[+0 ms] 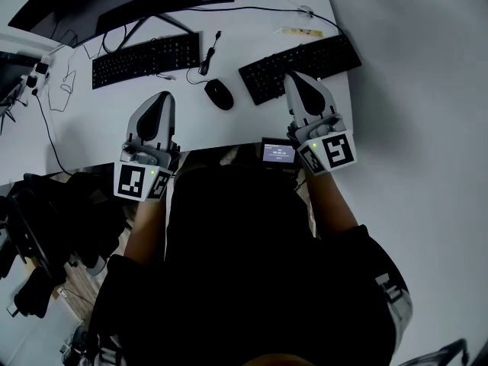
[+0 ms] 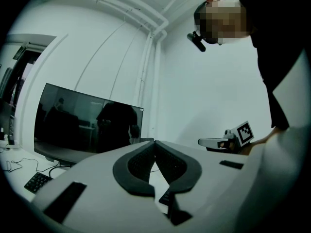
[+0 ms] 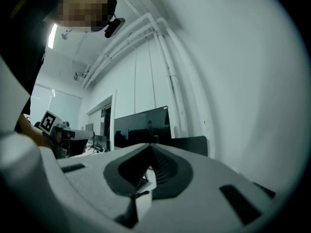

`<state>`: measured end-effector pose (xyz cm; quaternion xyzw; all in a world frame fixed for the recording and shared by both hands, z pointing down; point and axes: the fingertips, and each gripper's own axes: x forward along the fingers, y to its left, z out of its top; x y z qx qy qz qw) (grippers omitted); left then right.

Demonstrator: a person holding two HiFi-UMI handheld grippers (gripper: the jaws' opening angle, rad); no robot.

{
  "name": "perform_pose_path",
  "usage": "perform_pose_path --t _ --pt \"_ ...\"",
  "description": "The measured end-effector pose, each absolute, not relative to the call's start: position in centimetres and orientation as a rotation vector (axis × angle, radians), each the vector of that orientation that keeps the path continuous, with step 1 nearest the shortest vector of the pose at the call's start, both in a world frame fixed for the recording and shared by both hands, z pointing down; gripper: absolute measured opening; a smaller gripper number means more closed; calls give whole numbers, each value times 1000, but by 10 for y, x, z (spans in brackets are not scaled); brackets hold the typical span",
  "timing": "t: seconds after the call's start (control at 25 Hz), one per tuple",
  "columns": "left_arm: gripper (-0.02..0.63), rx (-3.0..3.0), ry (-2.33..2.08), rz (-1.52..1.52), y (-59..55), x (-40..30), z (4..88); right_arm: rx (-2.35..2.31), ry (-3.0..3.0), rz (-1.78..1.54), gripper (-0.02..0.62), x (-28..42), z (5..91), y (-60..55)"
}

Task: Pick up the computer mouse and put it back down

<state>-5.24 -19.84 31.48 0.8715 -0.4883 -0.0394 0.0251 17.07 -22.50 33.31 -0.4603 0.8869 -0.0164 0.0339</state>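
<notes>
white desk (image 1: 76, 139) is bearing left keyboard (image 1: 145, 59) and right keyboard (image 1: 301, 65). left gripper (image 1: 162, 97) and right gripper (image 1: 297, 78) are hovering, jaws closed, empty. computer mouse (image 1: 219, 94) is lying between the keyboards, ahead-right of left gripper, seemingly nearer it, long axis slanting.

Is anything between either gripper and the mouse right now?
Left gripper: nothing visible, only bare desk up to the mouse. Right gripper shows over the right keyboard, whose left end lies between it and the mouse.
</notes>
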Motion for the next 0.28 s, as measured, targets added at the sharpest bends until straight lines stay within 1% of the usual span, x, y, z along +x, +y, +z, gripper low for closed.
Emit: perform_pose_path --t 0.28 --pt "-6 2681 -1493 -118 -198 -44 321 -1420 2729 -75 3 174 340 -228"
